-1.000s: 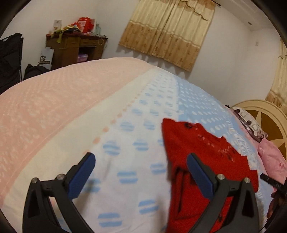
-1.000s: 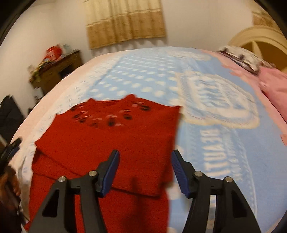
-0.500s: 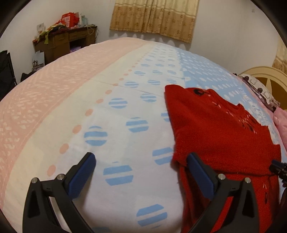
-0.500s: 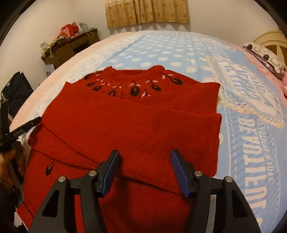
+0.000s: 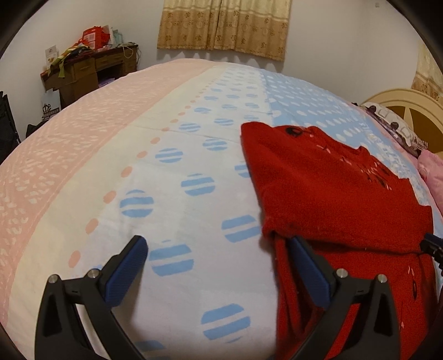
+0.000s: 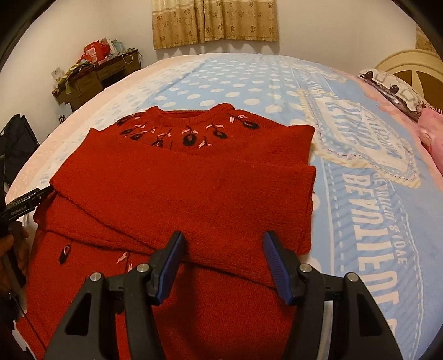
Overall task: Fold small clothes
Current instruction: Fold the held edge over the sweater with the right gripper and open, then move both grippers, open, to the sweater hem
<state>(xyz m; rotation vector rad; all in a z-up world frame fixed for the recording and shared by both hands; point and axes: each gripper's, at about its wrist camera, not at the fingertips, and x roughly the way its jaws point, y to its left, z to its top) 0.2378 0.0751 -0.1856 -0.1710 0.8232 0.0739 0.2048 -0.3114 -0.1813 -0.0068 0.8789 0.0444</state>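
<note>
A small red knit sweater (image 6: 193, 193) with black and pink embroidery at the neck lies flat on the bed, both sleeves folded across its chest. It also shows in the left wrist view (image 5: 332, 199). My right gripper (image 6: 223, 246) is open and empty, low over the sweater's middle, just below the folded sleeve's edge. My left gripper (image 5: 218, 249) is open and empty, at the sweater's left side; its right finger (image 5: 307, 271) is against the sweater's edge, its left finger over the bare blanket.
The bed is covered by a pink, white and blue dotted blanket (image 5: 138, 166). A cluttered wooden desk (image 5: 91, 69) stands by the far wall. Pillows (image 6: 393, 88) and a headboard (image 5: 415, 110) lie at the right. Curtains (image 6: 213, 22) hang behind.
Both views have tilted down and moved closer to the sweater. The sweater, blurred and shifting a second ago, now lies still with its sleeves folded across.
</note>
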